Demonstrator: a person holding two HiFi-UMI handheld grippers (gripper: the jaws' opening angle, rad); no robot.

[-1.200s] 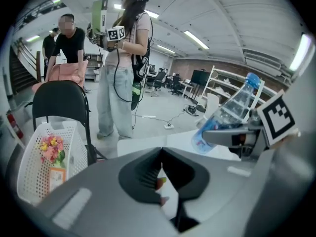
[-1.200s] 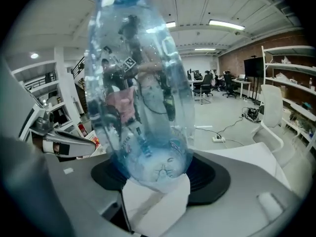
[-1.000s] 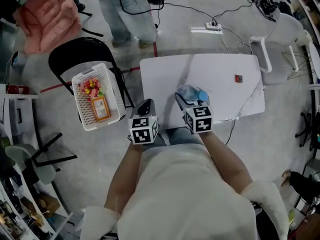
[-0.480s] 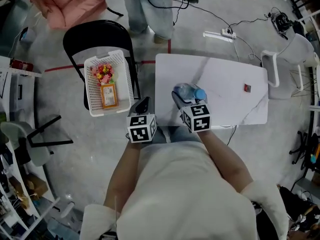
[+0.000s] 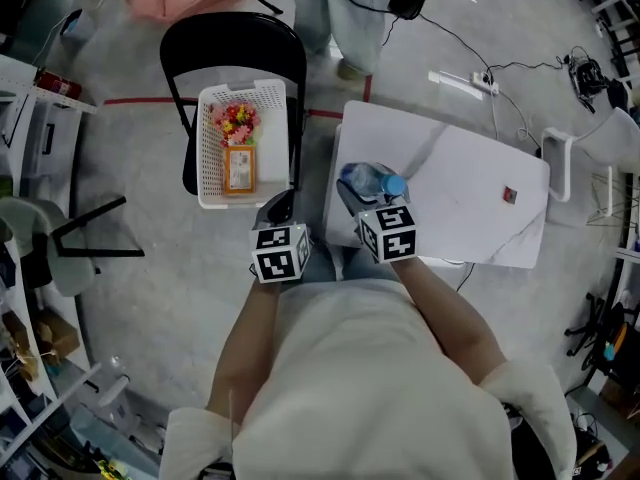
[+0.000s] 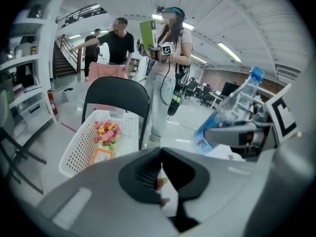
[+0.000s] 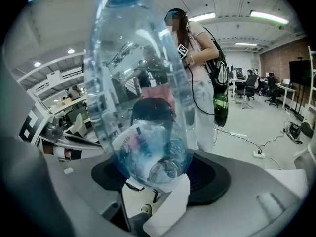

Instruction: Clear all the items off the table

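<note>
**Head cam:** on wearer's head, faces steeply down. Mid-range, takes in whole work area: bench, white basket on black chair, floor round them.

**L tool cam:** rides on left tool, looks along its jaws, which fill lower frame v. close. Beyond them: basket, chair, standing person.

**R tool cam:** rides on right tool, same scheme. Water bottle v. close, blocks most of frame.

**Shared:** bottle in all three views; basket + chair in head & L; standing person in L & R.

Clear plastic bottle, blue cap, tilted, clamped in right claw over bench edge. Small red item lies flat near bench's far end.
</note>
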